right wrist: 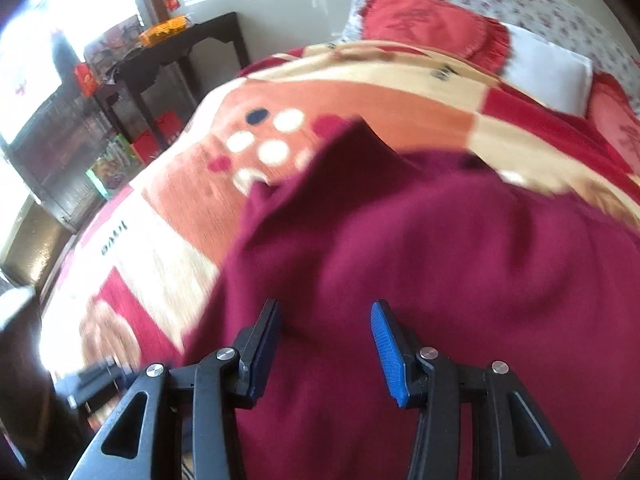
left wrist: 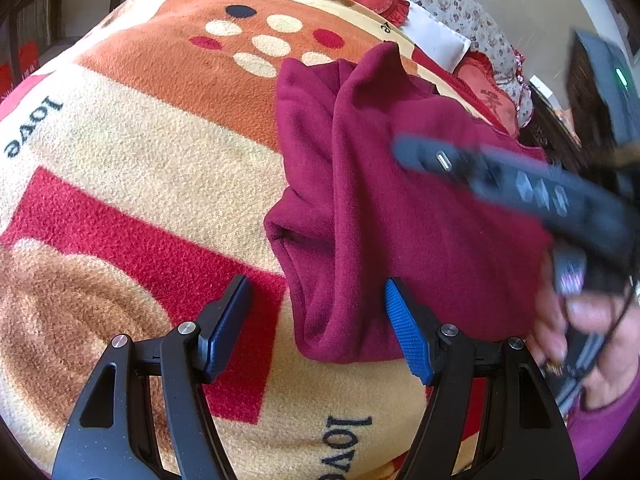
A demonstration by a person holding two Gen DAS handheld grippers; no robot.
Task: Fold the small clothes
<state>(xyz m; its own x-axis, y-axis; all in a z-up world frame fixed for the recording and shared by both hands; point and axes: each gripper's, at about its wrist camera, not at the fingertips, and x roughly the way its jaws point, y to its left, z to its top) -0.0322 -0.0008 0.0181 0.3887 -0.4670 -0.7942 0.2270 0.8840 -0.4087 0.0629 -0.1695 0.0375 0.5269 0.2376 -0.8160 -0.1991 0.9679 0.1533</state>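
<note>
While both grippers (left wrist: 318,320) (right wrist: 324,344) gape empty, one maroon garment (left wrist: 380,208) lies on blanket (left wrist: 140,140).

Both wrist views look steeply down along their jaws at the bed, close in. Each has the maroon garment (left wrist: 400,208) ahead of the jaws, on the patterned blanket (left wrist: 160,128). Shared: garment, blanket, red pillows (right wrist: 432,24) beyond.

Deep maroon garment (left wrist: 384,208), plain all over, on a fleece blanket (left wrist: 132,128) blocked in orange, cream and red, cream-and-red dots, black "love" lettering. Blue pads (right wrist: 386,354) on black grippers; red cushion (right wrist: 432,26) behind.
</note>
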